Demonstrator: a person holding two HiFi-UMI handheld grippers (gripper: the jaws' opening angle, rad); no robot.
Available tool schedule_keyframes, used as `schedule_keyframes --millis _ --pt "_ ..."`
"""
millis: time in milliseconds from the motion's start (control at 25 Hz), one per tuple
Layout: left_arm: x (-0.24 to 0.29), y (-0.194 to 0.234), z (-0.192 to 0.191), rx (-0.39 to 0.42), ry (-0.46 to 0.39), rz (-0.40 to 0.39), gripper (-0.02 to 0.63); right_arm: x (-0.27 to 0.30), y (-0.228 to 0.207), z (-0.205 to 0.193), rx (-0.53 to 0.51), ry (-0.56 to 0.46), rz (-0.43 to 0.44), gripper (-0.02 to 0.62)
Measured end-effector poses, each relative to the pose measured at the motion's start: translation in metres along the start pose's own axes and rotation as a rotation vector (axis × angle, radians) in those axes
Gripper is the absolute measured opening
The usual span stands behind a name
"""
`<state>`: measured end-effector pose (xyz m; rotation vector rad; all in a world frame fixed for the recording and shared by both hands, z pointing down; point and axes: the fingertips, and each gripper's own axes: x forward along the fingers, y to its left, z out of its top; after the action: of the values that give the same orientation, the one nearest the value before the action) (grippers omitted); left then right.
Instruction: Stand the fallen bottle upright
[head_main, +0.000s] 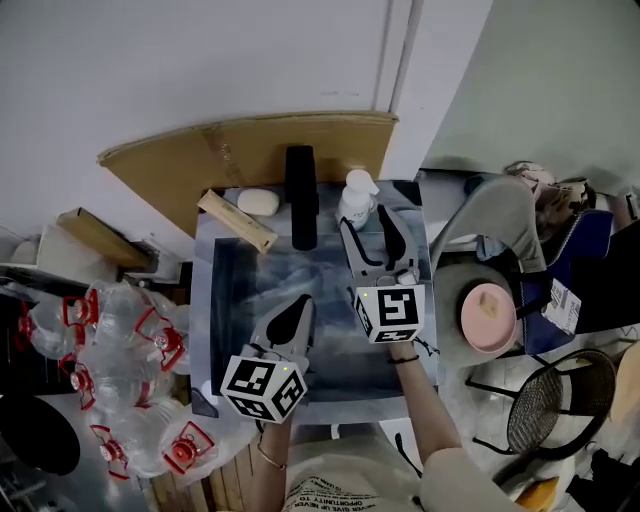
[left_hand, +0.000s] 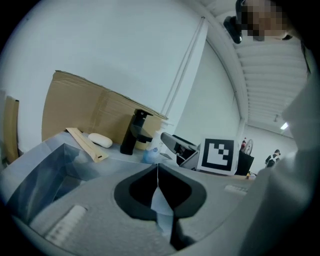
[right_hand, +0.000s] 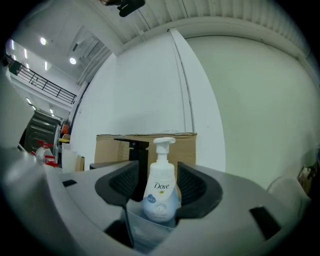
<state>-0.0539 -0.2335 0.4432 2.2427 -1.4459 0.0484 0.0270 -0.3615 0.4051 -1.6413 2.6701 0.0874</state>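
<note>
A white Dove pump bottle (head_main: 356, 197) stands upright on the back right corner of the sink's ledge. In the right gripper view the bottle (right_hand: 161, 192) is centred between the two black jaws, with a narrow gap on each side. My right gripper (head_main: 366, 222) is open, level, and pointed at the bottle, its fingertips beside the base. My left gripper (head_main: 298, 308) hangs over the sink basin, shut with nothing in it; its jaws meet in a line in the left gripper view (left_hand: 158, 170). From there the bottle (left_hand: 150, 152) shows beyond the right gripper's jaw.
The grey sink (head_main: 205, 300) has a black faucet (head_main: 301, 195) at its back. A white soap bar (head_main: 258, 202) and a wooden block (head_main: 237, 221) lie on the back left ledge. Cardboard (head_main: 250, 150) leans on the wall. Several plastic bottles (head_main: 120, 370) are piled left; a pink plate (head_main: 487, 315) sits right.
</note>
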Motion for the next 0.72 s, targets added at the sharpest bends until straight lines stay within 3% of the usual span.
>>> schedule_keyframes --millis 400,720 --pt "-0.02 -0.019 0.027 0.104 -0.032 -0.029 0.025 -0.04 0.007 0.018 0.009 0.071 0.053 0.085" --pt "-0.038 -0.026 0.049 0.175 -0.073 -0.041 0.025 -0.075 0.016 0.027 0.013 0.118 0.111 0.017"
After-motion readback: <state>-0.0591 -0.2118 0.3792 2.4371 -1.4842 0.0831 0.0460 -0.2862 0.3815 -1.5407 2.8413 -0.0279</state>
